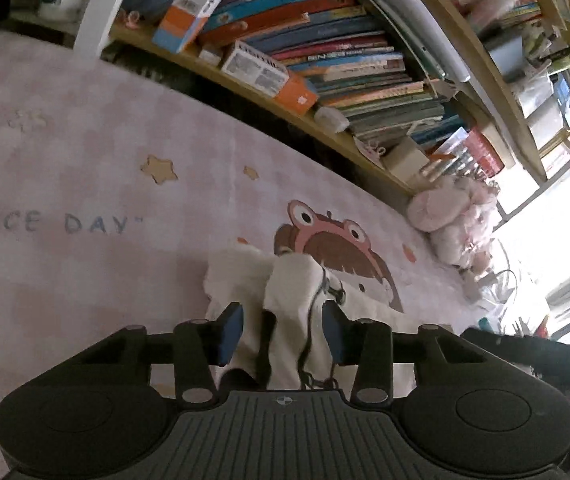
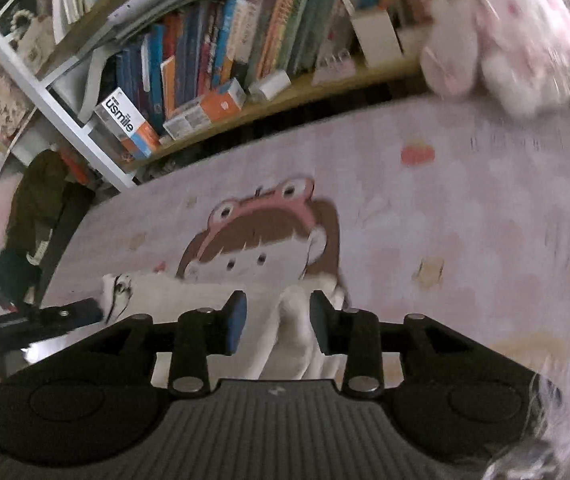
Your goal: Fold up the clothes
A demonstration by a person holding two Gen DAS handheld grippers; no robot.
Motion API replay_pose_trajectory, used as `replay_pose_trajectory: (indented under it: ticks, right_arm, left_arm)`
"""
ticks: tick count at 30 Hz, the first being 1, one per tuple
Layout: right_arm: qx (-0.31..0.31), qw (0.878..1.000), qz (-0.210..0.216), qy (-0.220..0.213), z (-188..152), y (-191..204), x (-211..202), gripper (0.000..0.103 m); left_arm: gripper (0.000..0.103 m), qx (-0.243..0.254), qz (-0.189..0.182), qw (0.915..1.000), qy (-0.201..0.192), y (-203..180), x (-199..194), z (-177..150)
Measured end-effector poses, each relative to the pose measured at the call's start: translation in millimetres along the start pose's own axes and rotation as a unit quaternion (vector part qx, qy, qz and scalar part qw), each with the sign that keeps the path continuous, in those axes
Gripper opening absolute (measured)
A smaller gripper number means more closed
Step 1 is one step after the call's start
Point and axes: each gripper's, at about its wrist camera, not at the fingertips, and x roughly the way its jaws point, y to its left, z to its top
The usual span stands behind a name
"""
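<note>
A white garment (image 1: 293,292) with a thin black cord lies bunched on a pink mat (image 1: 85,152) printed with a cartoon girl in a frog hat. My left gripper (image 1: 283,332) stands open around a raised fold of it, with a gap between the blue pads and the cloth. In the right wrist view the same garment (image 2: 189,292) stretches to the left across the mat (image 2: 465,208). My right gripper (image 2: 275,326) is open too, and a narrow fold of white cloth rises between its jaws. The left gripper's black body (image 2: 61,316) shows at the garment's far left end.
A low wooden shelf (image 1: 285,116) packed with books and small boxes runs along the mat's far edge. A pink plush toy (image 1: 453,216) sits at the mat's corner by that shelf (image 2: 285,100); it shows blurred as the plush toy (image 2: 505,40) in the right view.
</note>
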Motion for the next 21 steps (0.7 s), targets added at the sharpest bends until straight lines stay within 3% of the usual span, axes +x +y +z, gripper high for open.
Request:
replay_pose_trajectory:
  ticks: [2, 5, 9, 10, 11, 15, 17, 21]
  right_arm:
    - [0.026, 1.0, -0.002, 0.014, -9.8, 3.5, 5.5, 0.032]
    - [0.039, 0.999, -0.017, 0.013, -17.7, 7.9, 15.4, 0.008]
    - [0.028, 0.999, -0.013, -0.027, -16.8, 19.2, 13.7, 0.002]
    - [0.015, 0.999, -0.011, -0.039, -16.2, 24.5, 10.9, 0.002]
    - [0.007, 0.999, -0.014, -0.045, -15.4, 27.3, 9.4, 0.002]
    - [0.027, 0.997, -0.039, -0.053, -13.3, 20.6, 17.5, 0.001]
    - [0.037, 0.998, -0.037, -0.045, -16.4, 12.8, 29.1, 0.001]
    - [0.055, 0.997, -0.033, -0.03, -22.1, -2.0, 51.4, 0.001]
  left_arm:
    - [0.041, 0.005, 0.003, 1.0, 0.005, -1.9, 3.2, -2.5]
    - [0.041, 0.007, 0.01, 0.9998, 0.016, -1.2, 9.2, -4.4]
    - [0.04, 0.016, 0.025, 0.9992, 0.028, -0.7, 19.7, -7.9]
    - [0.029, 0.021, 0.029, 0.9991, 0.025, -3.2, 19.3, -8.9]
    - [0.009, 0.023, 0.028, 0.999, 0.026, -6.2, 17.4, -9.1]
    - [0.006, 0.019, 0.025, 0.9992, -0.023, -23.2, -14.4, -9.2]
    - [0.006, -0.008, 0.009, 0.9986, -0.052, -17.8, -26.0, -9.5]
    - [0.007, -0.111, -0.01, 0.9932, -0.033, 27.6, -5.7, -15.2]
